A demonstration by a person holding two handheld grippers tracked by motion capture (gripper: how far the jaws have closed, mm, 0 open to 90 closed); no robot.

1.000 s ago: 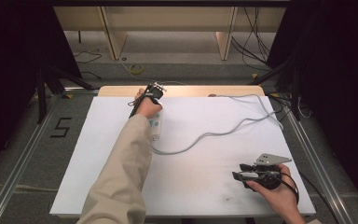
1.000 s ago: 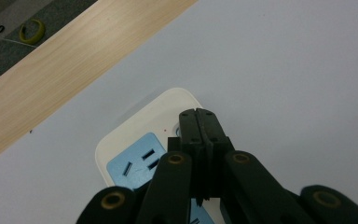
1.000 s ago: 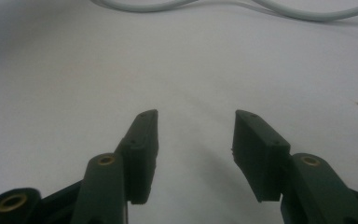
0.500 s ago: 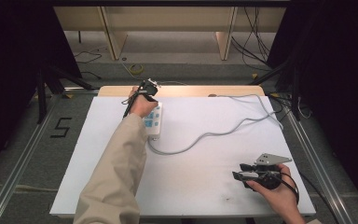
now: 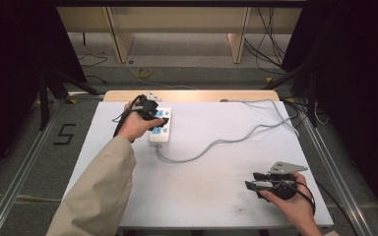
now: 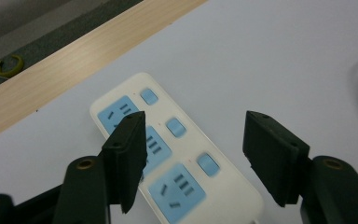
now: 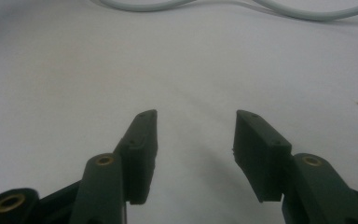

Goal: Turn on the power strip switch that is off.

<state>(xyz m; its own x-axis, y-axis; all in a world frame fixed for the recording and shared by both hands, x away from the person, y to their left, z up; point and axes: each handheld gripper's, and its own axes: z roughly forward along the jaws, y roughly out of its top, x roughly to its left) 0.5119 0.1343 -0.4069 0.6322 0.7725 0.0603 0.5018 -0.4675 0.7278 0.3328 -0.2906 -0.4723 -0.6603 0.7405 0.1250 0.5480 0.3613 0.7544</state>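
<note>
My left gripper (image 6: 193,154) hangs right above the power strip (image 5: 159,127) at the table's (image 5: 216,196) far left, jaws just spread wide with nothing gripped, strip's long axis running toward me; right gripper (image 5: 258,181), also unclenched, sits well apart.

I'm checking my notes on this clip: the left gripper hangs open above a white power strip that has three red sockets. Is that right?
Not quite. The sockets on the power strip are light blue, not red, as the left gripper view shows. The rest holds: the left gripper hangs open above the white strip, and there are three sockets.
</note>
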